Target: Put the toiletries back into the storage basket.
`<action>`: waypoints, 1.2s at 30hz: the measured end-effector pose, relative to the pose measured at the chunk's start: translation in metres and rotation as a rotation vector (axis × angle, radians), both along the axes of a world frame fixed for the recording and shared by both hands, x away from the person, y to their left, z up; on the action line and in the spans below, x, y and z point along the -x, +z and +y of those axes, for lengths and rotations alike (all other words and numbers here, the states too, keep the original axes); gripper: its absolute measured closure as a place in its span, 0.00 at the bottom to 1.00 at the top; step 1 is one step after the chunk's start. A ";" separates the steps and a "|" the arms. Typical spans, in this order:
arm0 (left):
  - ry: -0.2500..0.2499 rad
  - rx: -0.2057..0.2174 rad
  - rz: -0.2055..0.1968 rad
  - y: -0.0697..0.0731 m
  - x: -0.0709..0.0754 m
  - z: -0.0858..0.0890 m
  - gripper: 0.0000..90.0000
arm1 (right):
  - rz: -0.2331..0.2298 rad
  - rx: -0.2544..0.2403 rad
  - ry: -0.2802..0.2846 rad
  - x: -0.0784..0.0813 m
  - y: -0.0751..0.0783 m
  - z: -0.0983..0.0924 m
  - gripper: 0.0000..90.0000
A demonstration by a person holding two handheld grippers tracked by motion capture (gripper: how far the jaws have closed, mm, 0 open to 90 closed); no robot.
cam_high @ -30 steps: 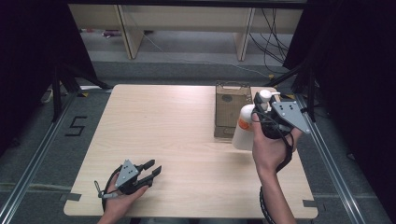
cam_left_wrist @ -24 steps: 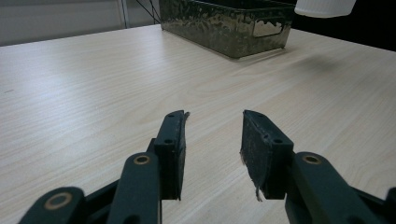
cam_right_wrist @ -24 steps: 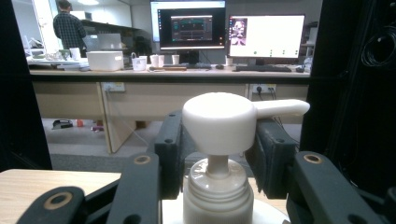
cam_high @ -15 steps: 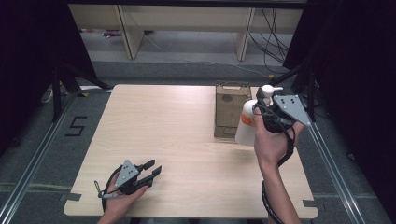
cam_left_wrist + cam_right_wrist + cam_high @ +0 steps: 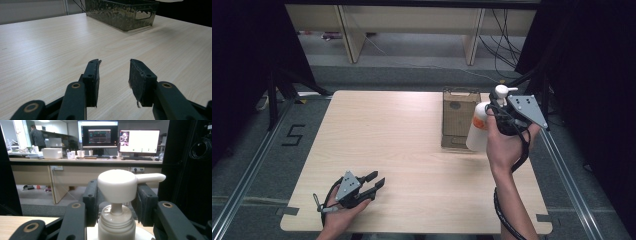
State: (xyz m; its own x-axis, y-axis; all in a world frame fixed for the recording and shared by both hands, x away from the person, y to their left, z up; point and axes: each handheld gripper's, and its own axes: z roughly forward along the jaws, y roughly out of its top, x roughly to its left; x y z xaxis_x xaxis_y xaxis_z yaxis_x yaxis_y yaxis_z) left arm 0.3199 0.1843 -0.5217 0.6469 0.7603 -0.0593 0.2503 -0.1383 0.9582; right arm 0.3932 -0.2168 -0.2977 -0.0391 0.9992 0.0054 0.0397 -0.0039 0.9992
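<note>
A white pump bottle with an orange label hangs tilted just right of the metal wire basket, its base over the table. My right gripper is shut on it. In the right gripper view the jaws press on both sides of the bottle just under its pump head, at my right gripper. My left gripper rests on the table near the front left edge, held in a hand. Its jaws stand open with nothing between them, and only bare wood lies beyond my left gripper.
The light wooden table has wide free room in its middle and left. The basket stands at the far right part of the table. Metal rails run along both sides of the table. Desks and monitors stand far behind.
My right hand has carried the bottle slightly up and to the right, beside the basket. The left gripper has not moved.
</note>
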 end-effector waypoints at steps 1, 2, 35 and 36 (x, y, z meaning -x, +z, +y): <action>0.000 -0.001 0.000 0.000 0.000 0.000 0.66 | 0.001 0.006 0.000 0.000 0.001 -0.001 0.67; 0.000 -0.001 0.000 0.000 0.000 0.000 0.66 | 0.005 -0.006 0.004 -0.001 0.001 0.000 0.67; -0.001 0.002 0.003 0.000 0.000 0.001 0.66 | -0.006 0.010 -0.009 -0.026 0.016 0.004 0.67; 0.000 0.003 0.003 0.000 0.000 0.000 0.66 | -0.005 0.013 -0.007 -0.028 0.017 0.004 0.67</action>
State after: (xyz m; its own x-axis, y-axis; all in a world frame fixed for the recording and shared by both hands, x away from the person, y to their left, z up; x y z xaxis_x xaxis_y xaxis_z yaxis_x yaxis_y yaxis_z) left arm 0.3202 0.1848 -0.5217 0.6470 0.7599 -0.0630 0.2530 -0.1360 0.9579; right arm 0.4207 -0.2125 -0.2806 -0.0324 0.9994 -0.0078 0.0352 0.0089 0.9993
